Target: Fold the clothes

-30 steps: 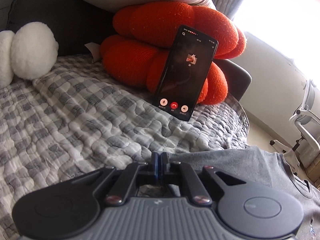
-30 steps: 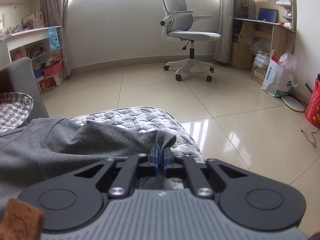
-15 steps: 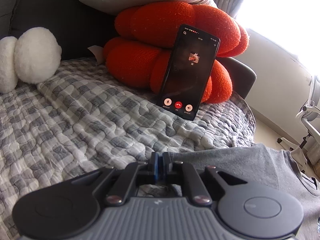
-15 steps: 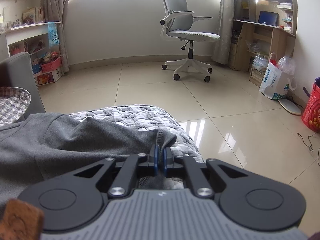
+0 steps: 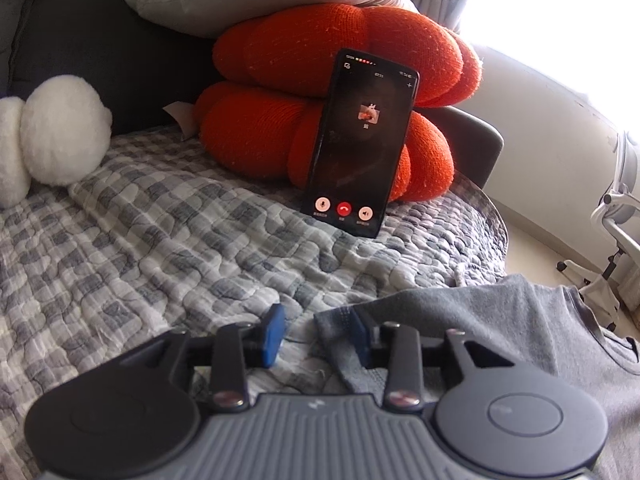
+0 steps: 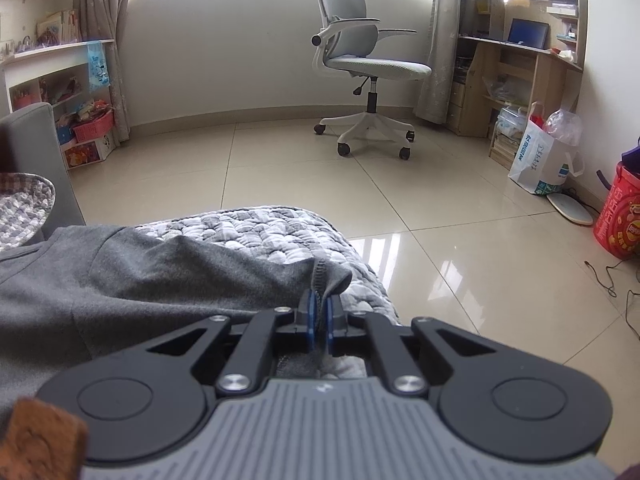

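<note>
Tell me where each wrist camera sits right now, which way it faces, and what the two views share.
Left wrist: behind the left gripper, facing across the checked quilt to a phone propped on orange cushions; its jaws are opening, the grey garment hem against one pad.
Right wrist: behind the right gripper, facing the tiled floor and an office chair; jaws pinch the garment's hem.
Shared: the garment, quilt and chair. No hand shows.

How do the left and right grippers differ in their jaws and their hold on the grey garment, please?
The left gripper has its jaws opening, with the grey garment loose between them; the right gripper is shut on the garment's edge. The left faces cushions, the right faces open floor. Both sit low over the quilt.
</note>
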Demonstrator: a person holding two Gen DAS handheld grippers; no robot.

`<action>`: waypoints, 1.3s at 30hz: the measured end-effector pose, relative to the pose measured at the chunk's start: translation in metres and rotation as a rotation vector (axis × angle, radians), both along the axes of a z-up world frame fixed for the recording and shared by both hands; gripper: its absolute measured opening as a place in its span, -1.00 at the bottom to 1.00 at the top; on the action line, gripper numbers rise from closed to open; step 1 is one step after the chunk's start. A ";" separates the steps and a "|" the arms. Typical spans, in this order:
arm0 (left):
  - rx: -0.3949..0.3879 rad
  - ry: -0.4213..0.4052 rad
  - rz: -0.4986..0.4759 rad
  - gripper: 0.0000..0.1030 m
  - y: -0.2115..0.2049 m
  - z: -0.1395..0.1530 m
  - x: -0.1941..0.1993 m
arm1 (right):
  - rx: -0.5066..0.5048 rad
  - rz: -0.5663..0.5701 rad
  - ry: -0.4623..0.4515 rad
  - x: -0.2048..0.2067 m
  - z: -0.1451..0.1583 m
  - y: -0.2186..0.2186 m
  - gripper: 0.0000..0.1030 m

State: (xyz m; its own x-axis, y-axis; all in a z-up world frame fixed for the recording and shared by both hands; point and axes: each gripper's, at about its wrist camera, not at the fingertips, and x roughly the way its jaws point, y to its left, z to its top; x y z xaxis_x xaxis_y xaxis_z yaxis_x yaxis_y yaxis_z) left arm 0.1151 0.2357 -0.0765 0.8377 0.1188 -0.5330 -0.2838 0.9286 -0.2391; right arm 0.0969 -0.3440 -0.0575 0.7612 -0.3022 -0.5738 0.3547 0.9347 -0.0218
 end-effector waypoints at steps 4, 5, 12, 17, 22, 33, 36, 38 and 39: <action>-0.006 0.002 0.000 -0.24 0.001 0.001 -0.001 | -0.001 -0.011 0.023 -0.002 -0.001 -0.002 -0.92; -0.007 0.001 0.001 -0.22 0.001 0.002 -0.001 | -0.001 -0.013 0.027 -0.002 -0.001 -0.002 -0.92; -0.007 -0.002 -0.011 -0.09 0.000 0.007 -0.004 | 0.016 -0.005 0.023 -0.002 0.000 -0.001 -0.88; -0.001 -0.001 -0.036 0.05 -0.004 0.014 -0.005 | 0.016 -0.004 -0.010 -0.007 0.009 -0.002 -0.40; 0.001 -0.005 -0.083 0.12 -0.010 0.028 -0.004 | 0.014 0.026 -0.049 -0.004 0.021 0.002 -0.31; 0.023 0.022 -0.334 0.06 -0.073 0.060 0.025 | 0.036 0.270 -0.052 0.019 0.044 0.055 -0.31; 0.020 0.041 -0.419 -0.03 -0.100 0.060 0.043 | 0.057 0.353 -0.021 0.032 0.043 0.071 -0.31; 0.041 0.055 -0.471 -0.14 -0.121 0.056 0.056 | 0.066 0.408 0.004 0.041 0.041 0.082 -0.31; 0.051 0.063 -0.493 -0.18 -0.129 0.054 0.062 | 0.068 0.436 0.017 0.046 0.039 0.089 -0.31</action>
State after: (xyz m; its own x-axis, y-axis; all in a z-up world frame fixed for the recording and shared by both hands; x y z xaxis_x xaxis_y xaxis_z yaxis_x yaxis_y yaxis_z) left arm 0.1774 0.1063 -0.0229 0.7669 -0.2564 -0.5883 0.1798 0.9659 -0.1865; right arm 0.1431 -0.2553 -0.0189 0.7993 0.0834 -0.5951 -0.0728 0.9965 0.0420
